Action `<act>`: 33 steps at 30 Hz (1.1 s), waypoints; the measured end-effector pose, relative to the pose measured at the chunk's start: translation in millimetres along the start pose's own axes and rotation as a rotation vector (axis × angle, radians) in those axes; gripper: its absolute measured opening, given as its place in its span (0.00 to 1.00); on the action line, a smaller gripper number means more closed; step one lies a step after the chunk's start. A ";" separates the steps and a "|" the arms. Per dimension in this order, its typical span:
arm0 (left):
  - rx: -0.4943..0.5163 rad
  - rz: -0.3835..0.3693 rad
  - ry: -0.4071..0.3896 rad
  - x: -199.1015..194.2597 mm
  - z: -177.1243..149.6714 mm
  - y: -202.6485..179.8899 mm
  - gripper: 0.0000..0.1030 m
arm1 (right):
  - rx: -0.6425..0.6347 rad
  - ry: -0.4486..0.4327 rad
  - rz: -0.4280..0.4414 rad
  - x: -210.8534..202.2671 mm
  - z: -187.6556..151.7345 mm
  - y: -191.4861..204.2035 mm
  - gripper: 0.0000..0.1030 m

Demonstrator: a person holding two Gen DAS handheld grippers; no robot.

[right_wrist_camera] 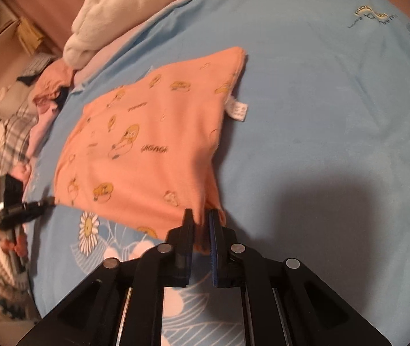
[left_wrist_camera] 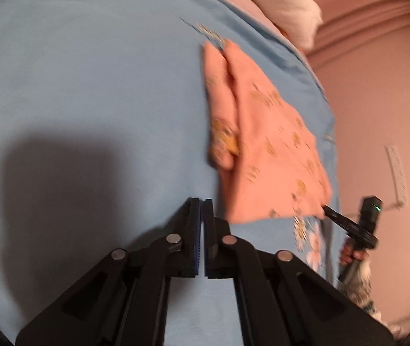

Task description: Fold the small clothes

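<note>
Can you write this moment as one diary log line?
step: folding | right gripper: shut on orange garment corner | left gripper: shut, empty, beside garment | surface: blue sheet

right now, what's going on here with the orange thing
A person is folding an orange garment on a blue sheet, with a handheld gripper in each hand. The right gripper is shut on the garment's near edge. The left gripper is shut and empty, just beside another corner.

"GAGAG" on orange garment [right_wrist_camera: 158,132]
</note>
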State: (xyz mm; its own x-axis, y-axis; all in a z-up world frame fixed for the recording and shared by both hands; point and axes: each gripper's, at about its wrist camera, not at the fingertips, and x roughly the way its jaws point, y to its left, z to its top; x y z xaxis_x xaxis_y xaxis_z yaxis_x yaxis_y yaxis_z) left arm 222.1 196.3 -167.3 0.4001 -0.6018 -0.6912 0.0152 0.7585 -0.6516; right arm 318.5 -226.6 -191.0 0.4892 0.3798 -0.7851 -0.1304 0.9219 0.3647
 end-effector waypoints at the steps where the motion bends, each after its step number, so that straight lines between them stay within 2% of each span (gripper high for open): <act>1: 0.020 0.028 -0.026 -9.4 3.1 -2.9 0.00 | 0.010 -0.029 -0.042 -5.3 3.8 1.8 0.11; 3: 0.060 0.044 -0.060 -21.5 6.2 -10.8 0.03 | -0.030 -0.099 -0.151 -16.5 7.4 13.6 0.15; 4: 0.076 0.028 -0.078 -26.2 8.0 -17.8 0.04 | -0.066 -0.134 -0.175 -21.1 8.3 23.7 0.15; 6: 0.113 -0.008 -0.094 -23.9 12.9 -34.7 0.07 | -0.116 -0.150 -0.077 -20.0 11.4 44.6 0.15; 7: 0.139 -0.020 -0.085 -16.7 15.9 -45.9 0.11 | -0.159 -0.137 -0.021 -12.9 13.6 61.2 0.15; 9: 0.186 -0.043 -0.039 9.7 20.9 -71.0 0.15 | -0.258 -0.113 0.028 6.2 18.1 95.0 0.15; 11: 0.232 -0.050 0.010 37.4 20.7 -92.0 0.15 | -0.345 -0.077 0.048 31.9 22.8 127.9 0.15; 13: 0.282 -0.043 0.066 66.3 16.5 -108.7 0.15 | -0.394 -0.049 0.059 51.9 25.1 145.3 0.15; 15: 0.314 -0.005 0.122 89.1 8.7 -112.9 0.15 | -0.411 0.012 0.052 71.0 23.7 152.2 0.15; 16: 0.325 0.014 0.140 94.7 3.0 -110.3 0.14 | -0.425 0.039 0.026 78.9 17.8 152.0 0.15; 18: 0.328 -0.025 0.140 88.1 -6.4 -100.0 0.14 | -0.448 0.065 0.026 79.3 0.9 145.6 0.15; 20: 0.318 -0.054 0.155 77.4 -9.6 -86.5 0.12 | -0.492 0.054 0.039 65.2 -18.0 134.8 0.15; 23: 0.285 -0.056 0.152 63.2 -3.9 -77.6 0.12 | -0.435 0.070 0.076 47.8 -14.8 117.7 0.15; 26: 0.291 -0.062 0.084 51.2 10.7 -84.6 0.20 | -0.385 -0.028 0.118 24.7 4.9 115.2 0.15; 29: 0.261 -0.106 0.047 61.3 29.0 -100.7 0.24 | -0.303 -0.072 0.117 32.9 29.0 110.2 0.15; 31: 0.240 -0.079 0.039 79.7 45.3 -103.0 0.24 | -0.254 -0.068 0.106 50.4 43.2 104.1 0.15; 32: 0.234 -0.045 0.036 86.0 51.3 -101.7 0.24 | -0.239 -0.054 0.064 66.1 49.2 103.2 0.15; 33: 0.230 -0.006 0.030 88.5 55.1 -96.6 0.23 | -0.239 -0.054 0.064 66.1 49.2 103.2 0.15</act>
State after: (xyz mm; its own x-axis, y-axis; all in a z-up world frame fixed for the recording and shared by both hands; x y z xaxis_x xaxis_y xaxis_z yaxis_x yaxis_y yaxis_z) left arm 306.5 83.6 -148.2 0.3724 -0.6111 -0.6985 0.2271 0.7898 -0.5698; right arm 379.8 -110.0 -180.7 0.5175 0.4396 -0.7341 -0.3602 0.8901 0.2791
